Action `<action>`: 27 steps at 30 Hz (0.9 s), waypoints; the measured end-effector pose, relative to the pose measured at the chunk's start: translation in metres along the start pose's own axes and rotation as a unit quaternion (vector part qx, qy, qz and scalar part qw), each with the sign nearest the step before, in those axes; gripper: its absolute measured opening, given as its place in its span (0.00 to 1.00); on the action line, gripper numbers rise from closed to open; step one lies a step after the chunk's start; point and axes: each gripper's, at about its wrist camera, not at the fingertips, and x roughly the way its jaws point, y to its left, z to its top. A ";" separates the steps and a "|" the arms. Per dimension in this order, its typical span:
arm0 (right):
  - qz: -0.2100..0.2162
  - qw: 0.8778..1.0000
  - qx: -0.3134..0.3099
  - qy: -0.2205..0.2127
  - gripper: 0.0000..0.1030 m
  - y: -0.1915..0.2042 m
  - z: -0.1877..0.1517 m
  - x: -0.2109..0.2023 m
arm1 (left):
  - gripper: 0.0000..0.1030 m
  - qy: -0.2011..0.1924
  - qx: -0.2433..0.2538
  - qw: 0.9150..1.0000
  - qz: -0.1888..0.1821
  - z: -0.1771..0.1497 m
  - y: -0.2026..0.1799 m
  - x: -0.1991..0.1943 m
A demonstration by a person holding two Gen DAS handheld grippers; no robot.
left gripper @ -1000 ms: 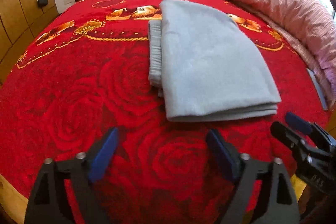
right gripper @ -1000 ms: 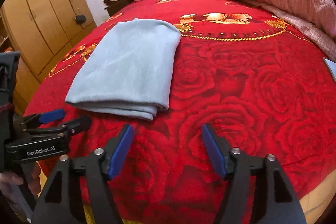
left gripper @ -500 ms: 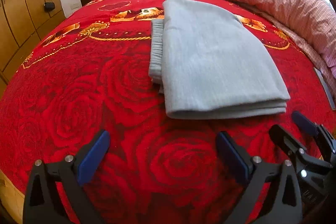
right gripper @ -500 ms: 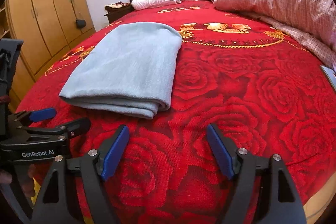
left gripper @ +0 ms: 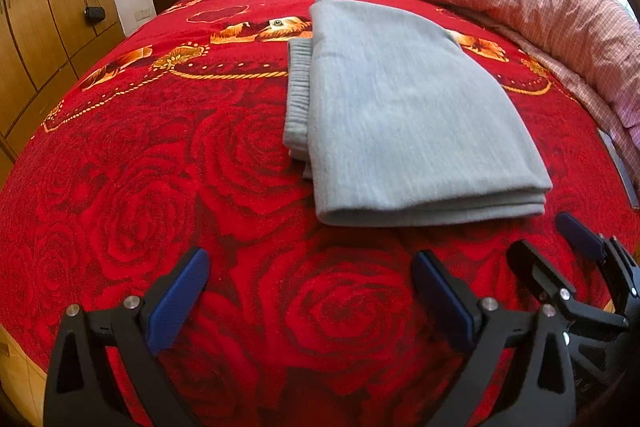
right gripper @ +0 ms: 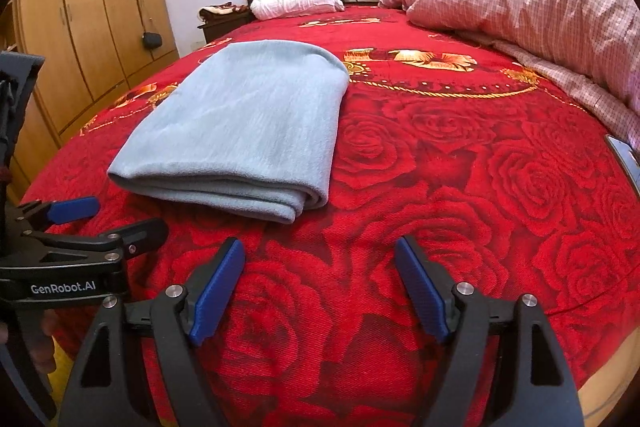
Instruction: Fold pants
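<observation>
1. Left tool (left gripper: 310, 291) hangs over the bed (left gripper: 120, 187) with its blue pads spread wide and nothing between them; the right tool (right gripper: 320, 279) is likewise wide and empty.
2. Pants (left gripper: 400, 115) lie ahead of both tools, near but not touching, folded into a flat grey stack on the red rose bedspread. Ahead of the left tool they sit slightly to its right; ahead of the right tool, to its left.
3. Folding looks done or nearly so: layered edges face the tools, and a ribbed band (left gripper: 298, 95) sticks out on the stack's left side.
4. If one more fold is wanted, I would take the near edge with both tools, one close to each corner, pinch all layers together, lift low and carry it away from the tools to meet the far edge.
5. Releasing only once the cloth lies flat should keep the layers from sliding.
6. If tidying is all that remains, nudging the ribbed band under the stack would do.
7. Readable writing: "GenRobot.AI" in white on the left tool's body, seen from the right wrist. No label shows on the pants.
</observation>
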 end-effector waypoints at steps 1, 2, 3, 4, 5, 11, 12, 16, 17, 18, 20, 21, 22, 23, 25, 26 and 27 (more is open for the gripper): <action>0.000 1.000 0.000 0.000 0.78 0.001 0.000 0.000 | 1.00 0.000 0.000 1.000 0.000 0.000 0.000 0.000; 0.000 1.000 -0.001 -0.001 0.78 0.001 0.000 -0.001 | 1.00 0.000 0.001 1.000 0.000 0.000 0.000 0.000; 0.000 1.000 -0.001 -0.001 0.78 0.001 -0.001 -0.001 | 1.00 0.000 0.000 1.000 0.000 0.000 0.000 0.000; 0.000 1.000 -0.001 -0.001 0.78 0.001 -0.001 -0.001 | 1.00 0.000 0.000 1.000 0.000 0.000 0.000 0.000; 0.000 1.000 -0.001 -0.001 0.78 0.001 -0.001 -0.001 | 1.00 0.000 0.001 1.000 0.000 0.000 0.000 0.000; -0.001 1.000 -0.002 -0.002 0.79 0.001 -0.001 0.000 | 1.00 0.000 0.000 1.000 0.000 0.000 0.000 0.000; -0.001 1.000 -0.002 -0.001 0.79 0.001 -0.001 0.000 | 1.00 0.000 0.000 1.000 0.000 0.000 0.000 0.000; -0.002 1.000 -0.004 -0.002 0.80 0.002 0.000 0.000 | 1.00 0.001 0.001 1.000 0.000 0.000 0.000 0.000; -0.002 1.000 -0.004 -0.002 0.80 0.002 0.000 0.000 | 1.00 0.001 0.000 1.000 0.000 0.000 0.000 0.000; -0.002 1.000 -0.005 -0.002 0.81 0.003 0.001 0.000 | 1.00 0.001 0.000 1.000 0.000 0.000 0.000 0.000; -0.003 1.000 -0.008 -0.003 0.81 0.003 0.001 0.001 | 1.00 0.001 0.001 1.000 0.001 0.000 0.000 0.000; -0.003 1.000 -0.009 -0.003 0.81 0.003 0.001 0.002 | 1.00 0.002 0.001 1.000 0.001 0.000 0.000 0.000; -0.004 1.000 -0.009 -0.003 0.81 0.003 0.002 0.002 | 1.00 0.002 0.001 1.000 0.001 0.000 0.000 0.000; -0.004 1.000 -0.010 -0.004 0.81 0.003 0.002 0.002 | 1.00 0.002 0.001 1.000 0.001 0.000 0.001 0.000; -0.004 1.000 -0.009 -0.004 0.81 0.003 0.002 0.002 | 1.00 0.002 0.000 1.000 0.001 0.000 0.000 0.000; -0.004 1.000 -0.010 -0.004 0.81 0.003 0.002 0.002 | 1.00 0.002 0.000 1.000 0.001 0.000 0.000 0.000; -0.004 1.000 -0.009 -0.004 0.81 0.003 0.002 0.002 | 1.00 0.002 0.001 1.000 0.001 0.000 0.001 0.000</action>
